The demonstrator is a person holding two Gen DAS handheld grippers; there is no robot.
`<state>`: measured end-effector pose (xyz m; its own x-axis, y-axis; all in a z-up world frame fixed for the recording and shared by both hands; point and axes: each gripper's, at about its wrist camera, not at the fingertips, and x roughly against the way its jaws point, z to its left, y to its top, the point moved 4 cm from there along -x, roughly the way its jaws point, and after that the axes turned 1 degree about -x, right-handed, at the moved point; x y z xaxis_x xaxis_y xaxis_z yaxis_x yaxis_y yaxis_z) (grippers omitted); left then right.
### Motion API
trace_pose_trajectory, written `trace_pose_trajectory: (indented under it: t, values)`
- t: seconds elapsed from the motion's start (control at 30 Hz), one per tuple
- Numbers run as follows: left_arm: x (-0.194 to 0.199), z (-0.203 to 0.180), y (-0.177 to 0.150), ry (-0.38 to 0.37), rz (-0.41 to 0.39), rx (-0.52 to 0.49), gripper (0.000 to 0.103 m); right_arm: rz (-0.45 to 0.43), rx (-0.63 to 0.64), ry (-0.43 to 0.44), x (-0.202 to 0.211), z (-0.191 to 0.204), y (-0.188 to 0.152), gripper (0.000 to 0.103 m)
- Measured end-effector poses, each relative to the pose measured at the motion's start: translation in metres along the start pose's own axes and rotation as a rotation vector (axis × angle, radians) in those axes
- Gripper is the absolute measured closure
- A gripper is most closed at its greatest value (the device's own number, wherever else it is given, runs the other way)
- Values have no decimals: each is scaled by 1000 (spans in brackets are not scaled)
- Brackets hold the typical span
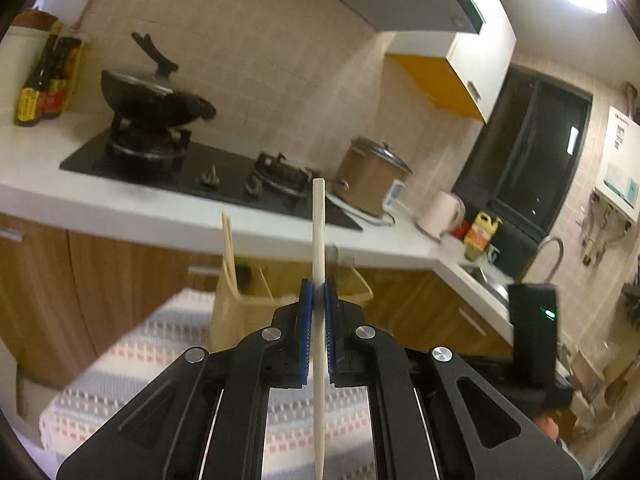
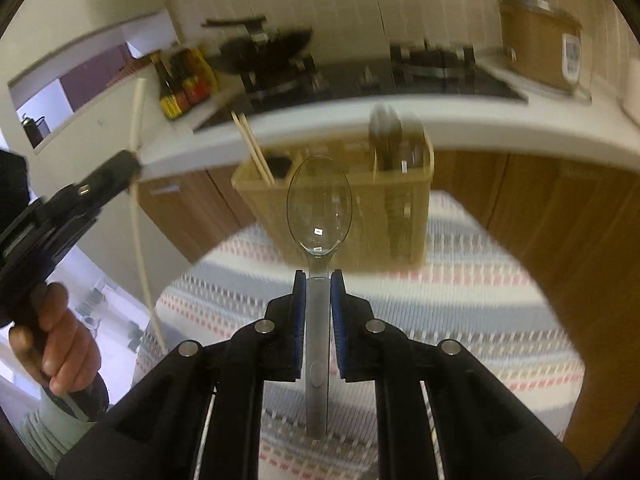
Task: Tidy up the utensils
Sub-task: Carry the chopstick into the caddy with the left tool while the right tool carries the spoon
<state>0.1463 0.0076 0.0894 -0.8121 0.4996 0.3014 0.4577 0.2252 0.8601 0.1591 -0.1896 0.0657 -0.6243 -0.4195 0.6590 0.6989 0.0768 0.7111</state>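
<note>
**Both grippers carrying utensils in front of the holder**

I am holding a pale chopstick (image 1: 319, 280) in my left gripper (image 1: 319, 292); the blue pads (image 1: 306, 320) are clamping it partway along its length, so one end is sticking up past the fingertips and the other is running back beneath the gripper body. In the right wrist view I am seeing that same gripper at the left edge, with a person's hand (image 2: 60, 344) wrapping its handle.

My right gripper (image 2: 319, 280) is gripping the handle of a clear plastic spoon (image 2: 319, 208), its bowl pointing forward and up beyond the fingertips.

Ahead of both grippers, a tan utensil holder (image 2: 360, 220) is standing on the desk, which is wearing a striped cloth (image 2: 480, 320). Two chopsticks (image 2: 256, 152) are leaning in its left compartment, and blurred metal cutlery (image 2: 390, 136) is standing in its right one. Behind it I am seeing a kitchen counter (image 1: 120, 208) with a stove (image 1: 224, 176), a wok (image 1: 156, 100), sauce bottles (image 1: 44, 84) and a rice cooker (image 1: 370, 176).
</note>
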Motion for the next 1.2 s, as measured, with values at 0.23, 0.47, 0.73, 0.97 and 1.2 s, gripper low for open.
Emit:
trace_pose_trajectory:
  t: [0.23,0.47,0.73,0.97,1.2]
  values:
    - [-6,4,34,-15,-133,7,99,-195,91,-58,4,17,40,93]
    - [-24,1,67,49,-281,-62,99,-409,104,-116,10,10,87,93]
    - [-51,1,72,148,-375,-154,99,-500,40,-142,-24,-23,119,93]
    - [-71,20,66,196,-390,-140,99,-507,31,-182,-52,-41,113,93]
    - [-82,35,57,197,-381,-114,99,-519,58,-219,-63,-42,105,92]
